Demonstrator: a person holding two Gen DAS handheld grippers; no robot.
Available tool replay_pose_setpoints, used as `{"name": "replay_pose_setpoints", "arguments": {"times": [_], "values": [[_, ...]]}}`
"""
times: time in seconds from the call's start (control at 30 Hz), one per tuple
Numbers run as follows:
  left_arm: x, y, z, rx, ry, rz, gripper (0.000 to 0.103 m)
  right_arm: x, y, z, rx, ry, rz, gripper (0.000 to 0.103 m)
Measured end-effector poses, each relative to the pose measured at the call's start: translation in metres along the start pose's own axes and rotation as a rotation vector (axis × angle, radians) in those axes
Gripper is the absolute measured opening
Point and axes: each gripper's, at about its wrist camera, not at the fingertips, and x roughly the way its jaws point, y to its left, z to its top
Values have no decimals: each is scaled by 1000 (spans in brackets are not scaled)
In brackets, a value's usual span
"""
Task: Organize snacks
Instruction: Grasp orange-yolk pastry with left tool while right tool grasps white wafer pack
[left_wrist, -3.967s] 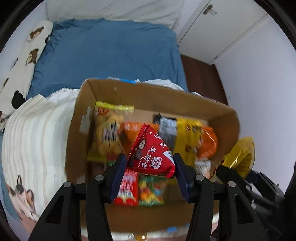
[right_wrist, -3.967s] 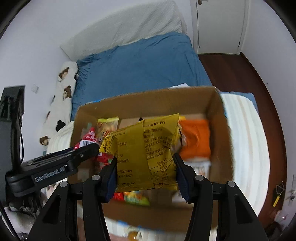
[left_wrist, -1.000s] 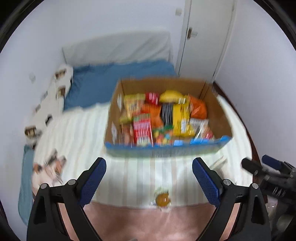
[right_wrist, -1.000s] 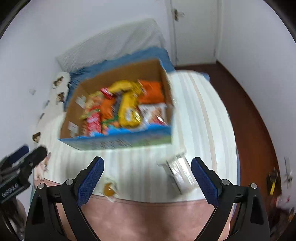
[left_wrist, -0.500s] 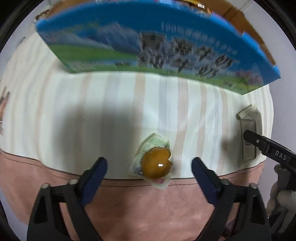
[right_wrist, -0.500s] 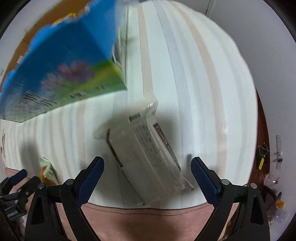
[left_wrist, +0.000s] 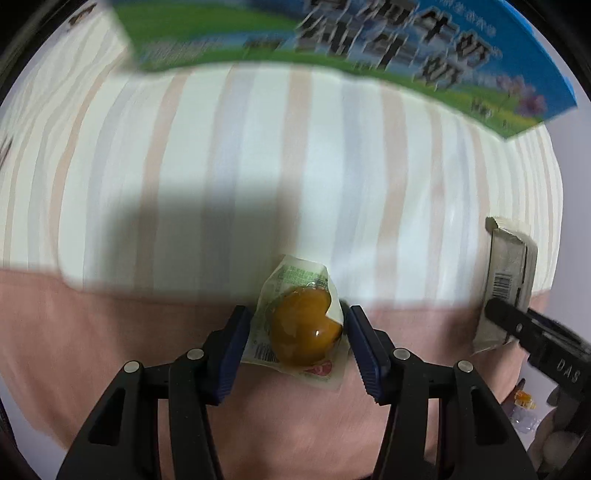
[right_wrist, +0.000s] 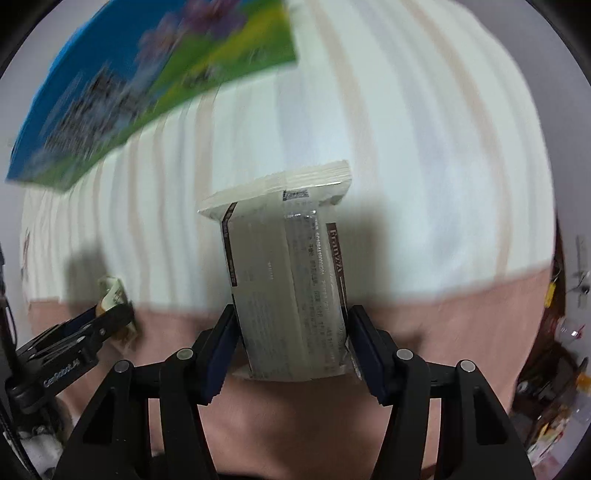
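Note:
A small clear packet with an orange jelly cup (left_wrist: 303, 328) lies where the striped cover meets its pink band. My left gripper (left_wrist: 299, 332) points down over it, jaws closing, and the pads touch the wrapper on both sides. A long pale biscuit packet (right_wrist: 288, 280) lies on the same cover. My right gripper (right_wrist: 291, 339) is closing on its near end, pads against its two long sides. The left wrist view also shows the biscuit packet (left_wrist: 508, 266) at the right edge, with the right gripper (left_wrist: 517, 325) on it.
The snack box, with its blue and green printed side (left_wrist: 332, 37), stands just beyond both packets on the striped cover (left_wrist: 258, 166). It is seen again in the right wrist view as a blurred printed side (right_wrist: 147, 92). Small clutter (right_wrist: 554, 369) lies off the cover's right edge.
Both grippers have dropped from high above the box to the cover in front of it. Their wide-open jaws have narrowed around the jelly cup and the biscuit packet.

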Motion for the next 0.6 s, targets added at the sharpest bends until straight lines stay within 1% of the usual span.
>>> {"name": "replay_pose_setpoints", "arguments": {"times": [0.03, 0.13, 0.2, 0.23, 0.33, 0.37, 0.47, 0.53, 0.57, 0.6], "values": [[1, 3, -10, -1, 13, 1, 51, 4, 2, -13, 4, 22, 19, 62], [5, 12, -36, -5, 53, 4, 51, 12, 9, -37, -1, 67, 44, 61], [9, 17, -45, -15, 64, -1, 51, 16, 13, -49, -7, 82, 52, 61], [12, 21, -47, -26, 69, -16, 52, 17, 13, -51, -3, 81, 55, 61], [16, 26, -47, -39, 73, -38, 52, 20, 13, -51, 19, 75, 58, 62], [20, 26, -43, -37, 79, -41, 52, 19, 11, -50, 32, 71, 63, 64], [30, 26, -38, -9, 89, -36, 54, 17, 6, -43, 48, 49, 50, 68], [32, 23, -36, 10, 93, -26, 56, 15, 12, -36, 55, 41, 41, 69], [36, 22, -27, 15, 94, -24, 56, 15, 13, -30, 56, 42, 33, 70], [37, 21, -27, 16, 91, -21, 56, 19, 17, -29, 52, 47, 23, 71]]}}
